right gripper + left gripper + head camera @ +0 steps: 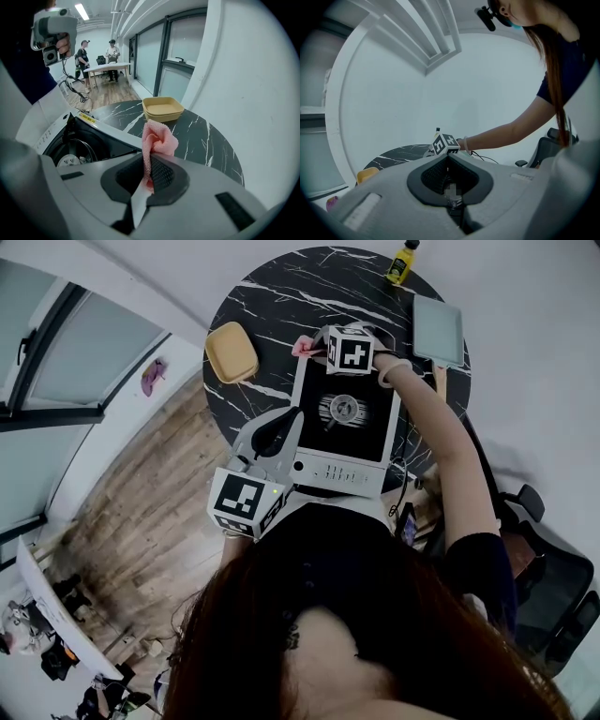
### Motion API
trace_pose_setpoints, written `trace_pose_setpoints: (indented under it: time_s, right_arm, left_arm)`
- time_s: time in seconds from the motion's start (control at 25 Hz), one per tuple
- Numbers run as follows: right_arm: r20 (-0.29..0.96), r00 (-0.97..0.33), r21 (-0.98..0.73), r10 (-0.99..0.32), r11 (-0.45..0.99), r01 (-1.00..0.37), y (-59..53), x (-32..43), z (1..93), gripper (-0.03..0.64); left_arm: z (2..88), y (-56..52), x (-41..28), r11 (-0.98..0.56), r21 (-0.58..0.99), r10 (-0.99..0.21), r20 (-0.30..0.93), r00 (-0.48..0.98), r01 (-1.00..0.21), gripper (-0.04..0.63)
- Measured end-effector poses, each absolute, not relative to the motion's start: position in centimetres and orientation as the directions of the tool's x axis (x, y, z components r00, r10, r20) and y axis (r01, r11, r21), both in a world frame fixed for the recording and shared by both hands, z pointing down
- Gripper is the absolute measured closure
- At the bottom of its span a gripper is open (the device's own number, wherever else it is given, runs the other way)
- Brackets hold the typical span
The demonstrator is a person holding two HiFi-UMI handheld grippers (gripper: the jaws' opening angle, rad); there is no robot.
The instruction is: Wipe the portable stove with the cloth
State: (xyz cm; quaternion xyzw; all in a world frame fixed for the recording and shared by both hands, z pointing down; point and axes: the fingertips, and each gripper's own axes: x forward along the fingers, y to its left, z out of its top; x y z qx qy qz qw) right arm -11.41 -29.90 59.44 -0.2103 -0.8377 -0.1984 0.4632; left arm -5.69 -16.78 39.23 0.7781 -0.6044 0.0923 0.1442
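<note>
We hold the pink cloth (pixel 158 138) pinched tight in our right gripper (pixel 146 164), at the far left corner of the portable stove (pixel 364 432). Our left gripper (pixel 448 161) sits by the stove's near left edge, jaws pressed together on nothing. A yellow bowl (pixel 232 352) rests left of the stove.

- Ceiling strips (pixel 83 10) are lighting the room evenly.
- Fisheye is bending every view's edges, corners going black.
- Hair (pixel 422 615) is blurring at the head view's bottom.
</note>
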Motion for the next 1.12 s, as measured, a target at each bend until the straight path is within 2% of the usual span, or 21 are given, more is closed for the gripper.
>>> trace_pose_setpoints:
  time_s: [0.48, 1.12]
  right_arm:
    - [0.858, -0.483, 0.084, 0.178, 0.877, 0.473, -30.3, -9.6, 59.8, 0.591]
    - [0.883, -0.442, 0.074, 0.156, 0.884, 0.461, -31.0, -6.3, 59.8, 0.592]
  left_arm:
    - [38.8, -17.0, -4.2, -0.273, 0.091, -0.904, 0.316, 0.288, -0.958, 0.583]
    - [38.1, -16.9, -2.9, -0.303, 0.07, -0.902, 0.301, 0.31, -0.95, 0.583]
